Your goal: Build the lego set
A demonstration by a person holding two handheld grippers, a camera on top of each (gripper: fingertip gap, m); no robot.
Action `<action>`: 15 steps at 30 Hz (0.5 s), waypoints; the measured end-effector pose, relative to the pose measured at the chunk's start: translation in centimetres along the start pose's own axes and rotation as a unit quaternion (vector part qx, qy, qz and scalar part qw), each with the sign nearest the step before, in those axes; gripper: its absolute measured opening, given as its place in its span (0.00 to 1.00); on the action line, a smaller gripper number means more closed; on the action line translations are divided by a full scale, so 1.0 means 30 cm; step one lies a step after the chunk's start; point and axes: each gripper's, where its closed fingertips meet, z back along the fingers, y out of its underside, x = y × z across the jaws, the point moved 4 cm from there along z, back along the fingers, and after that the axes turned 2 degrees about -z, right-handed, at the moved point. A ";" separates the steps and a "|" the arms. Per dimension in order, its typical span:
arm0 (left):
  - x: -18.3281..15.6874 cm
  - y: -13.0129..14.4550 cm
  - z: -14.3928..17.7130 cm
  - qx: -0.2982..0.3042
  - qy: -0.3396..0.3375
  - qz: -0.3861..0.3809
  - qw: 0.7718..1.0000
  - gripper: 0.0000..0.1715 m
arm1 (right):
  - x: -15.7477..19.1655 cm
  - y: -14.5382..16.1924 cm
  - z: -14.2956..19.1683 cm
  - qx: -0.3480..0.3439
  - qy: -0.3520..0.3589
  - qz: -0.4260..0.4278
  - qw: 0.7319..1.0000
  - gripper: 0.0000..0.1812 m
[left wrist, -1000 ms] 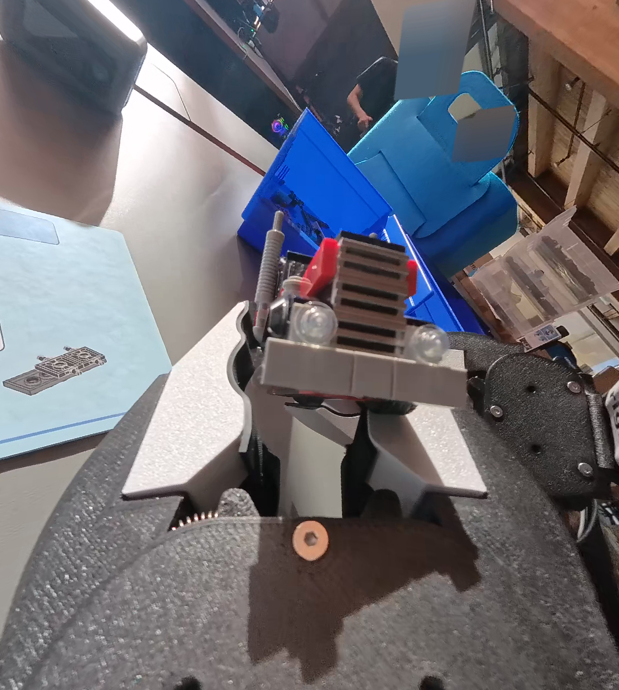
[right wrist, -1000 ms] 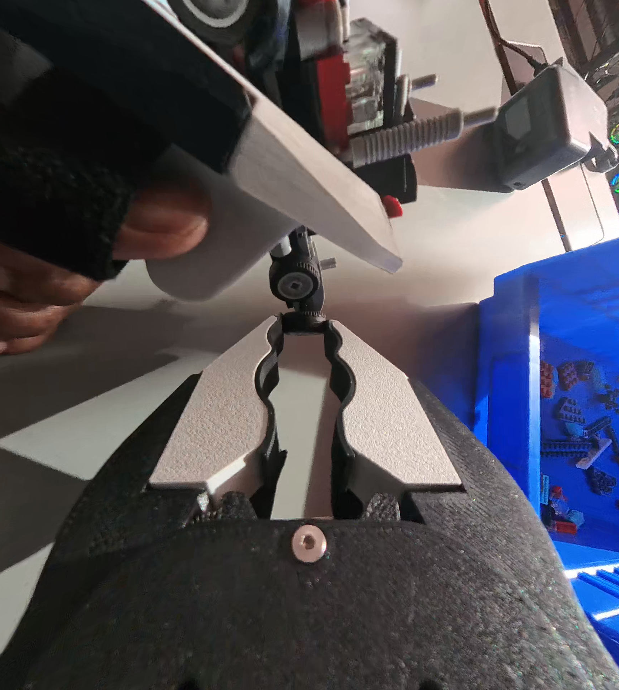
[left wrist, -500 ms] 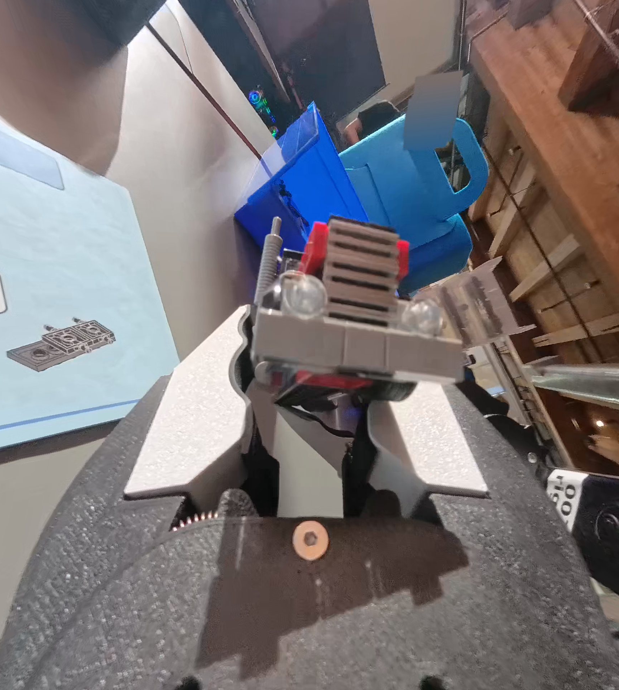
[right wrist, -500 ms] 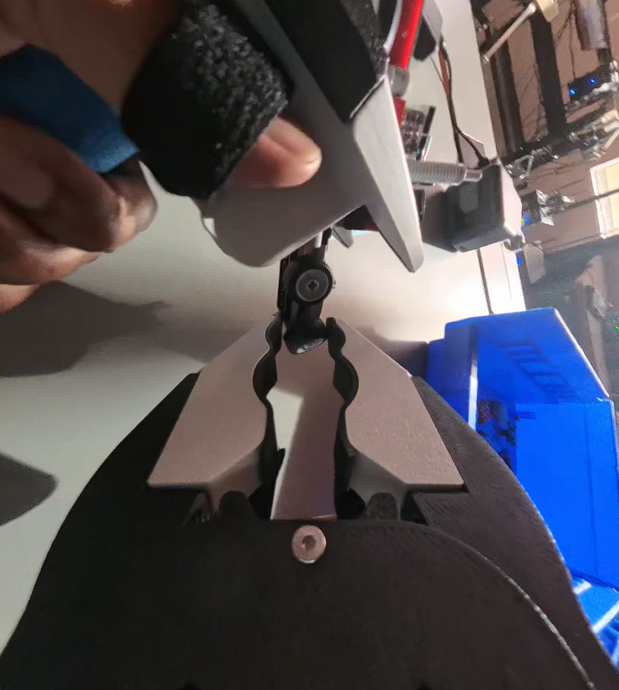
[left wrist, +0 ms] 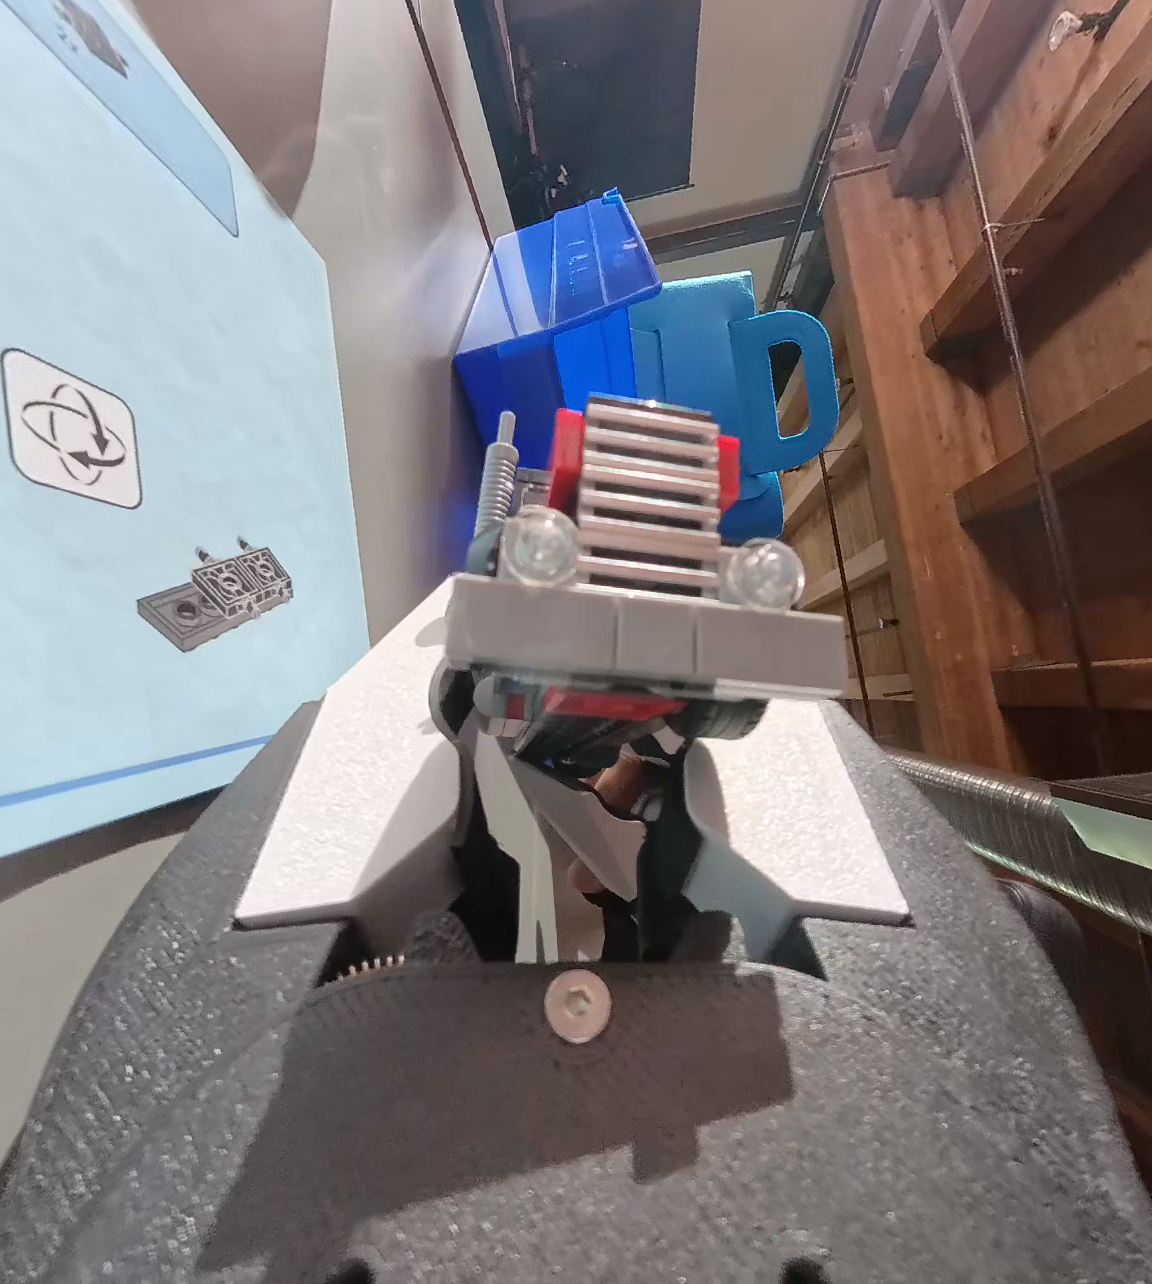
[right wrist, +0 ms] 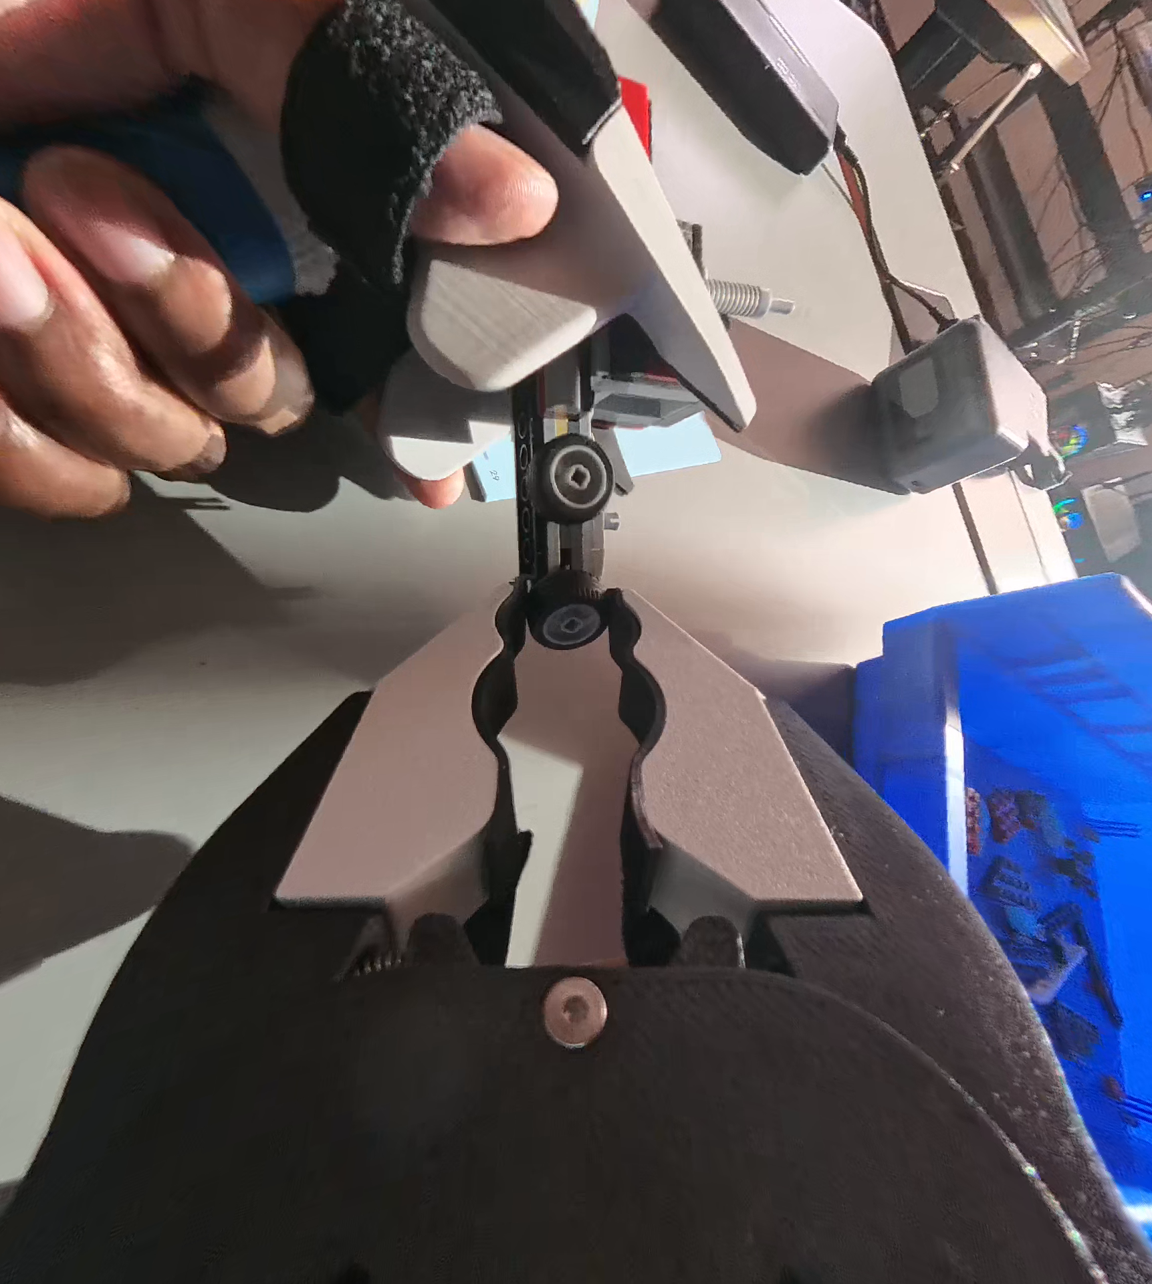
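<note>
The left gripper (left wrist: 601,702) clamps the grey-and-red plastic lego truck (left wrist: 642,597); the right gripper (right wrist: 567,611) pinches a small black wheel (right wrist: 567,622) (light, fragile: grip the chassis).

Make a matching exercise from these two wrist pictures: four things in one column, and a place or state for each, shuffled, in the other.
Things
1. lego truck
2. small black wheel
3. instruction booklet
4. blue bin

Places or states
A. lying flat on the table, open at a page
B. pinched at the right gripper's fingertips
C. clamped in the left gripper
D. holds loose pieces

Pairs: 1-C, 2-B, 3-A, 4-D
</note>
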 end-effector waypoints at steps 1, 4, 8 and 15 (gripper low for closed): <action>0.002 -0.002 -0.001 0.001 0.002 0.005 1.000 0.34 | -0.002 0.002 0.001 -0.004 -0.011 -0.011 1.000 0.14; 0.008 -0.011 -0.001 -0.001 0.007 0.022 1.000 0.34 | -0.008 0.014 0.012 -0.016 -0.048 -0.056 0.997 0.14; 0.007 -0.018 -0.008 0.005 0.021 0.043 0.999 0.34 | -0.019 0.076 0.016 0.017 -0.086 -0.127 0.988 0.14; -0.008 -0.012 -0.025 0.023 0.056 0.097 0.993 0.34 | -0.009 0.125 0.009 0.051 -0.118 -0.142 0.982 0.24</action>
